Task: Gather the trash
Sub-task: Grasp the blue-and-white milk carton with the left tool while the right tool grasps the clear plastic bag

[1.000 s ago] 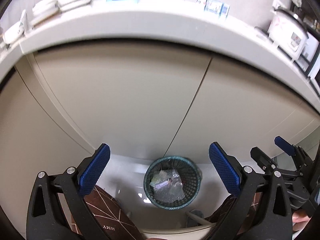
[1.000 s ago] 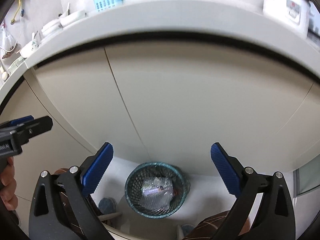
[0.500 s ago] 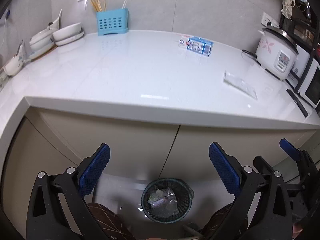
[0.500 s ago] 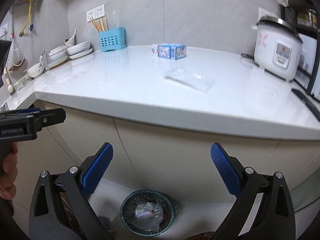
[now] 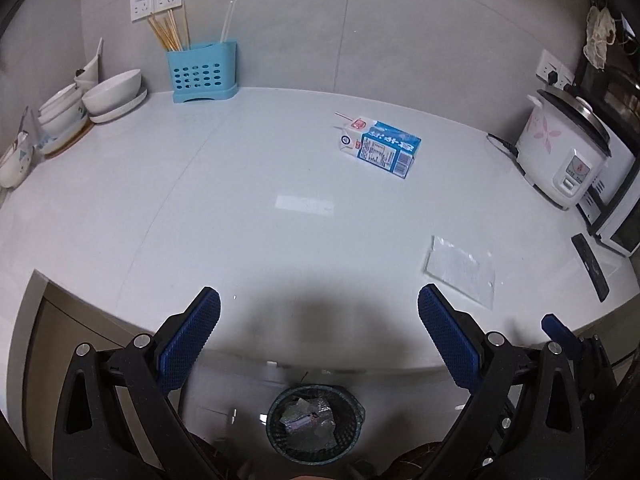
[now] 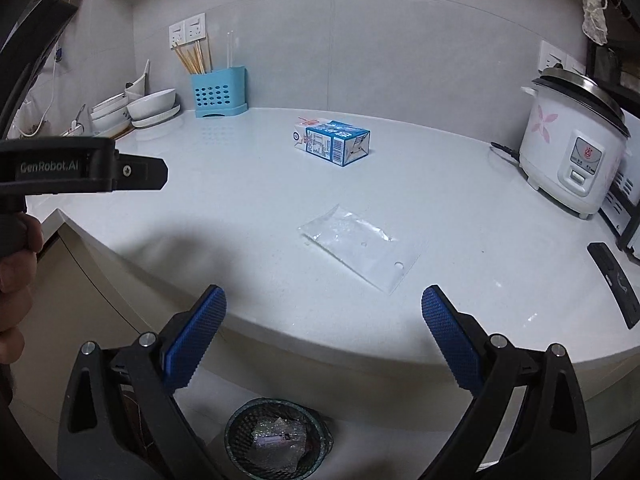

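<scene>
Left gripper (image 5: 319,320) and right gripper (image 6: 324,320) hovering at countertop (image 6: 248,208) edge, jaws spread wide, gripping nothing. Milk carton (image 6: 332,142) lying mid-counter; clear plastic bag (image 6: 358,248) lying nearer right gripper. Wire wastebasket (image 6: 276,440) standing below, likely for easy drops.

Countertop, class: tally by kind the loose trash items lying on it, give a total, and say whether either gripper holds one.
Milk carton: 1
Clear plastic bag: 1
Total: 2
Left gripper and right gripper: both open, holding 0.
</scene>
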`<action>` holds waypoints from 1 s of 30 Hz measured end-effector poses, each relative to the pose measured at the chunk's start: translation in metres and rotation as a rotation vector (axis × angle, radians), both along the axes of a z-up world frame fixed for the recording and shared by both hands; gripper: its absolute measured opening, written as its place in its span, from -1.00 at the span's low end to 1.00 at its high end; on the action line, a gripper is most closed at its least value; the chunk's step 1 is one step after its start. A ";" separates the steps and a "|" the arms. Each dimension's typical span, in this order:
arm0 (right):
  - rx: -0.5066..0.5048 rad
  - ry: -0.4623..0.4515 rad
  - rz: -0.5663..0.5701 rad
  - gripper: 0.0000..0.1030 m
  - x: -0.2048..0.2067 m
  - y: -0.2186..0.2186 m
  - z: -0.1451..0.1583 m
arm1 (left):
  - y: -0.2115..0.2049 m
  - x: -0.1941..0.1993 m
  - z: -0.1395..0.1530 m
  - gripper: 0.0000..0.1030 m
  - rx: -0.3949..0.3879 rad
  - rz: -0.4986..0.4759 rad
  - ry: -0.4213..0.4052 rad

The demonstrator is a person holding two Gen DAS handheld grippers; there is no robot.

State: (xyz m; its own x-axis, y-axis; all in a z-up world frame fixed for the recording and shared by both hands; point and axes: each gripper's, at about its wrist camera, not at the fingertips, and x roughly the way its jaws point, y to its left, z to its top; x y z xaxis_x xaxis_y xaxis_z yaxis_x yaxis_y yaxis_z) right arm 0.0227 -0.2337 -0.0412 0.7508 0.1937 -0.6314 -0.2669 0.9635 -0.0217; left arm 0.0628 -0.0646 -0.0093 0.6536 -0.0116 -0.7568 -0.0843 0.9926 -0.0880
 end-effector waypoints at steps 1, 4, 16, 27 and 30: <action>0.000 0.010 0.002 0.83 0.009 0.000 0.001 | -0.001 0.010 0.003 0.89 0.000 0.006 0.005; -0.012 0.043 0.009 0.83 0.031 0.002 0.000 | -0.004 0.041 0.004 0.89 -0.006 0.027 0.035; -0.053 0.166 0.047 0.83 0.100 -0.003 -0.018 | -0.036 0.164 -0.009 0.89 -0.055 0.069 0.158; -0.053 0.212 0.113 0.83 0.127 -0.013 -0.028 | -0.061 0.265 -0.039 0.89 -0.170 0.159 0.272; -0.063 0.226 0.129 0.83 0.133 -0.017 -0.034 | -0.067 0.282 -0.050 0.89 -0.182 0.193 0.298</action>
State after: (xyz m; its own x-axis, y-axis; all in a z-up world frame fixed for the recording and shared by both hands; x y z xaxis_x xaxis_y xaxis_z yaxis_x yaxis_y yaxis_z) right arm 0.1559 -0.2505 -0.0750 0.5606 0.2341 -0.7943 -0.3925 0.9198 -0.0060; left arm 0.3444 -0.1318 -0.0595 0.4090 -0.0608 -0.9105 -0.3164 0.9264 -0.2040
